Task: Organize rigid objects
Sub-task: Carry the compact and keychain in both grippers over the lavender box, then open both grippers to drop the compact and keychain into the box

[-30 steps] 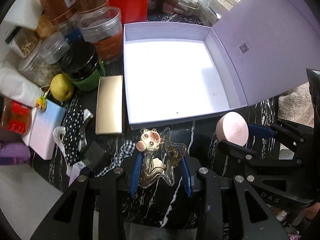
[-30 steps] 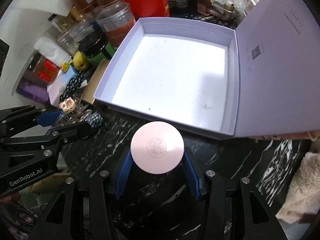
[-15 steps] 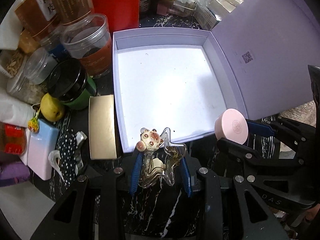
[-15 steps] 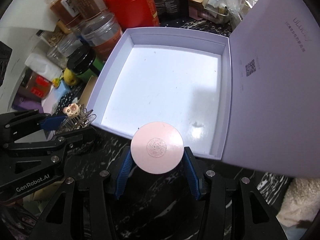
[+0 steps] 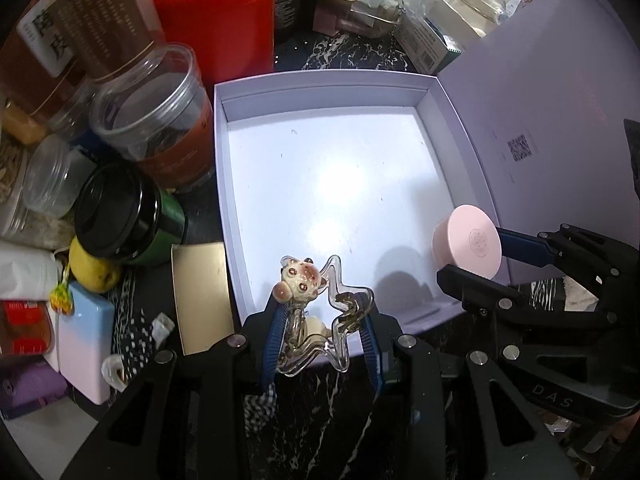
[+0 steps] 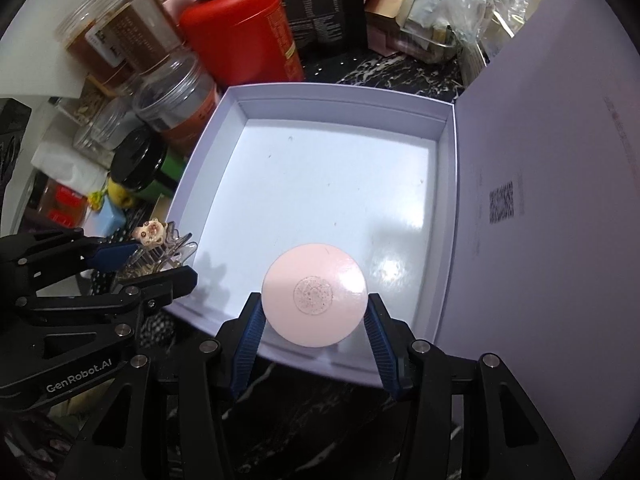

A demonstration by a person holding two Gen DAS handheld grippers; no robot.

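An open lilac box [image 5: 224,168] [image 6: 208,168] lies on the black marbled table, its white floor bare and its lid [image 5: 540,92] [image 6: 560,160] standing up on the right. My left gripper [image 5: 324,320] [image 6: 156,258] is shut on a clear star-shaped hair clip with a small cream animal head [image 5: 298,280] [image 6: 150,233], held over the box's near left edge. My right gripper [image 6: 314,312] [image 5: 496,254] is shut on a round pink jar [image 6: 315,294] [image 5: 468,242], held over the box's near right part.
Left of the box stand clear jars [image 5: 156,116], a black-lidded green tin [image 5: 124,216], a yellow fruit [image 5: 92,270], a gold flat box [image 5: 200,296] and a pale blue and pink case [image 5: 86,344]. A red canister [image 5: 216,16] and packets crowd the back.
Both grippers have carried their objects forward from above the table in front of the box to above its near edge. The grips look the same.
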